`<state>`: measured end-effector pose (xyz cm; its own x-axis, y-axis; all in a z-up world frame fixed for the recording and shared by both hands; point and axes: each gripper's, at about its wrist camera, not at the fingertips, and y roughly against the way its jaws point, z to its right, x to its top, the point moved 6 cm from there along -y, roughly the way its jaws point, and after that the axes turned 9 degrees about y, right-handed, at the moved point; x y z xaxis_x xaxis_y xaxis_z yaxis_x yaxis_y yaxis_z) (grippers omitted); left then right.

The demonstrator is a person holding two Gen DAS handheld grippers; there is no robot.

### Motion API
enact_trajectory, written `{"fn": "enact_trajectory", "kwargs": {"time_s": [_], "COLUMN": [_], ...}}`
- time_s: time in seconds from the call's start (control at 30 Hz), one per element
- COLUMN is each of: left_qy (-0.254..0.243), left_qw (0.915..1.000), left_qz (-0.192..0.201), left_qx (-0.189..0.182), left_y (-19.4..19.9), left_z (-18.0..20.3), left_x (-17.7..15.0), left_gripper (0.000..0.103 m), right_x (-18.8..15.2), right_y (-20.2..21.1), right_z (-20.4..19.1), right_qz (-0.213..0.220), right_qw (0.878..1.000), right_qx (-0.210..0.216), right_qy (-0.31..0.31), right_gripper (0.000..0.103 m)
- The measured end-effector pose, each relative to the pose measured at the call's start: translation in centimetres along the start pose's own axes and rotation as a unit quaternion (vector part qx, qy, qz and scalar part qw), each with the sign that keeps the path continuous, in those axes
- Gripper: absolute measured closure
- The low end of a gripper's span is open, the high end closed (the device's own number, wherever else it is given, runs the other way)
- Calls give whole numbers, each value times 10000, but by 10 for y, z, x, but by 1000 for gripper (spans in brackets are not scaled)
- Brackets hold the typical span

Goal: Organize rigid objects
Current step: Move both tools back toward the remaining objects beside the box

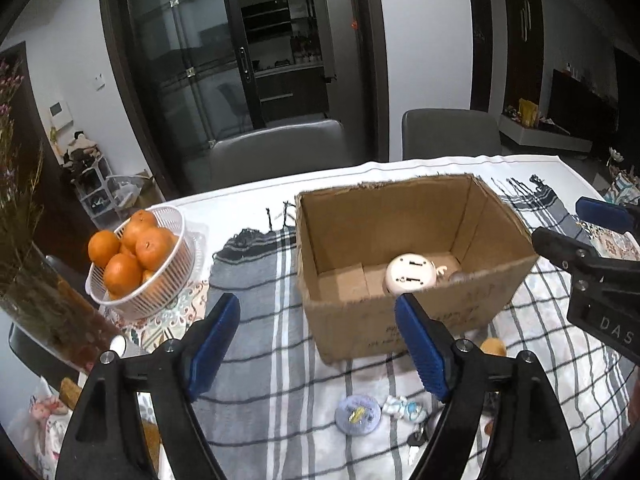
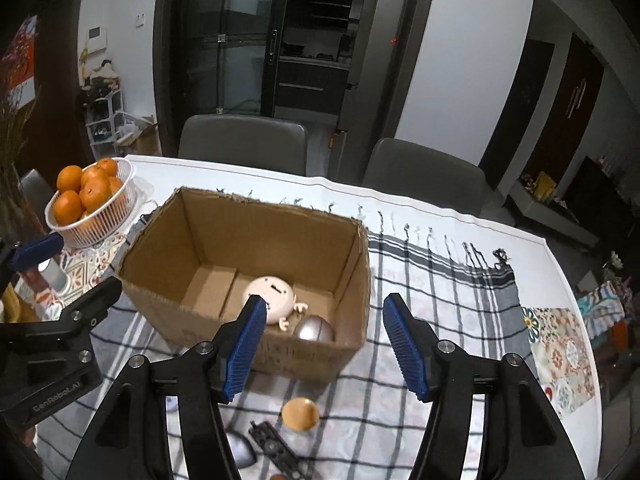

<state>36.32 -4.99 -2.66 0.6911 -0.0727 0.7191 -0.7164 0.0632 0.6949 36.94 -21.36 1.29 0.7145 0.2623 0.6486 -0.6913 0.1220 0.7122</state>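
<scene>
Cardboard box [image 2: 256, 280] on checked tablecloth [image 2: 440, 300], cream round toy [image 2: 272, 298] and silver egg-shaped object [image 2: 314, 330] inside, left gripper [image 1: 320, 344] and right gripper [image 2: 324, 344] jaws apart, empty, wooden bowl [image 2: 300, 414] before box.

Surface [image 2: 460, 216] covered by a white cloth with grey and black checks and a fringed far edge; a patterned floral mat shows at its right and left margins. Directly on the cloth: an open cardboard box [image 2: 256, 236] at centre frame; a white slotted basket [image 2: 116, 208] of oranges at upper left, standing on the patterned mat just beside the box. In the near foreground, lower centre of the frame, lie a small tan bowl [image 2: 300, 414], a dark flat perforated strip [image 2: 276, 450] and a grey rounded piece [image 2: 240, 452]. In the left wrist view, a round lilac disc [image 1: 357, 414] and a small white-and-blue item [image 1: 402, 407] lie side by side near the lower edge.
</scene>
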Motion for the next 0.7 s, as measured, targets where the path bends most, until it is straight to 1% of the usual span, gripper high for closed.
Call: {"fn": "enact_trajectory", "kwargs": {"time_s": [0.1,0.3,0.57,0.7], "left_qy": [45,37,-201,-323], "left_qw": [9999,9996,9983,9964], "left_qz": [-95,-284,-548,-779], "left_qx": [0,14,85,80], "left_y": [3,4,2,-6], "left_z": [-4,-8,-10,-9], "left_x": [-9,-27,-50,-61], "left_gripper": [22,22,20,20], "right_x": [-9,-24,-45,-56], "right_y": [6,10,2,-8], "right_z": [-2,-14,-19,-24], "right_qz": [-59,-295,-755,-982], "right_qw": [9999,9994,9971,9950], "right_qx": [-82,-85,15,111], "right_qy": [-3,166,117,111], "right_gripper": [40,39,39,39]}}
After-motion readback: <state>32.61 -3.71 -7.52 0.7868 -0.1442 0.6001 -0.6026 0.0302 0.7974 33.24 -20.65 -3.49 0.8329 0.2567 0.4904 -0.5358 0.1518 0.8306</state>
